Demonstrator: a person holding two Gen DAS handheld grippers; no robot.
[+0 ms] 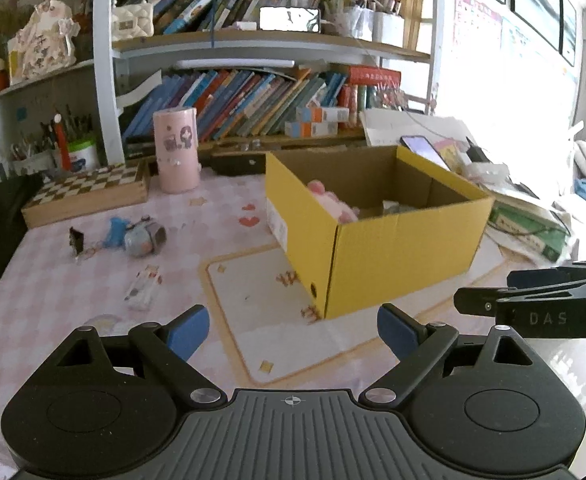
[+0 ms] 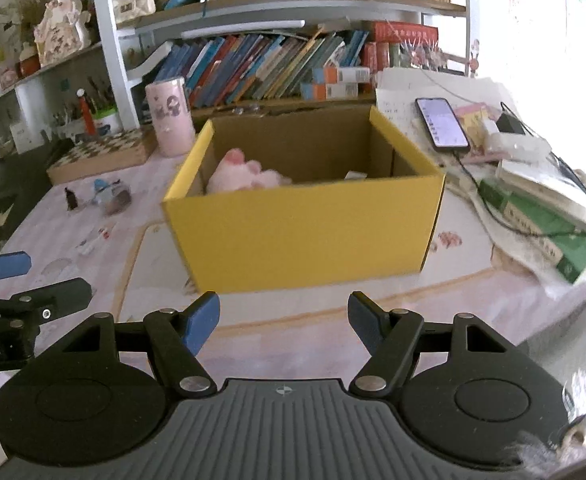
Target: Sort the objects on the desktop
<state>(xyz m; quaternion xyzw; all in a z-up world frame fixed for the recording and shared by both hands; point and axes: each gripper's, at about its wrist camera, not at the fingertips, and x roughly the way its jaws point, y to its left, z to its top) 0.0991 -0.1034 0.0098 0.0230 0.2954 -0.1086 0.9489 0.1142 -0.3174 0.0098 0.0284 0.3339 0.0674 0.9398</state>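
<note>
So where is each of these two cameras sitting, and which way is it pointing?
Left wrist view: sits on the left gripper, looking forward and down over its open blue-padded fingers at the desk, a corner of the yellow box and small items left of it; the right gripper pokes in at the right edge.
Right wrist view: sits on the right gripper, facing the box's long side squarely; the left gripper shows at the left edge.
Shared: box, pink plush toy inside, pink canister, bookshelf.

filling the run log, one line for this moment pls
left claw open, empty | right claw open, empty | pink plush toy in yellow box | keychain on desk
</note>
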